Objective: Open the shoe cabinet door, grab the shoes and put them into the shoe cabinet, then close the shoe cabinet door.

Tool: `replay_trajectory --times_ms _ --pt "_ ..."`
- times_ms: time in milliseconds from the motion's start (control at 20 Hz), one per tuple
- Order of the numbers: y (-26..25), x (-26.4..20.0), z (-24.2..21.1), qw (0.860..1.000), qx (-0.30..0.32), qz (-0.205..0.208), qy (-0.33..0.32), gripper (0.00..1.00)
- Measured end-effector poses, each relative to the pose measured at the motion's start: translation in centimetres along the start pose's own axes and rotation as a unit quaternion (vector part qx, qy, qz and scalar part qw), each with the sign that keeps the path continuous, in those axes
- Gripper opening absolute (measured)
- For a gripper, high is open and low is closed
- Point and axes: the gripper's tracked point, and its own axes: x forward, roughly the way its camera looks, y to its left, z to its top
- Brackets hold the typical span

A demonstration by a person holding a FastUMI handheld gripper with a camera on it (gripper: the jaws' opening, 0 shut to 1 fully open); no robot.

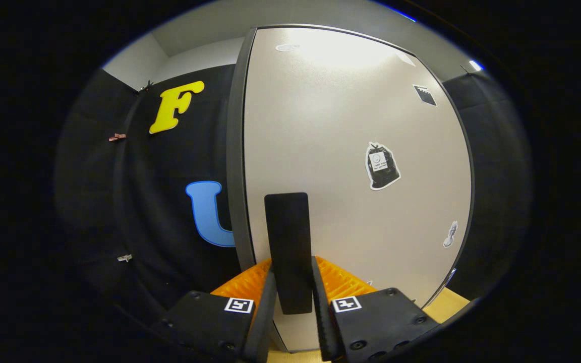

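so the handle (287,252) sits on the cabinet door (341,151) between the gripper (293,297) fingers, stickers (382,166) to its right, booth wall left of the door.

Door (351,151) stickers too small to read; handle's (288,252) lower end hidden behind the jaws

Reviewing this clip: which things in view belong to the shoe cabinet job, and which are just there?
Part of the job:
- shoe cabinet door, white, dark-edged
- black handle on it
- hand-held gripper, fingers closed on either side of the handle

Just there:
- stickers on the door
- clips on the booth wall
- wooden floor
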Motion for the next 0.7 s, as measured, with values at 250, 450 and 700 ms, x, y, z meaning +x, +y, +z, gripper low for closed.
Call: replay_trajectory --times_ms 250,450,700 --pt "0.0 0.1 -0.1 1.0 -0.003 -0.003 0.004 0.33" --pt "-0.1 -0.3 -0.2 1.0 -0.007 0.003 0.01 0.33" --pt "-0.2 -2.1 0.1 0.999 -0.035 -0.017 0.006 0.19"
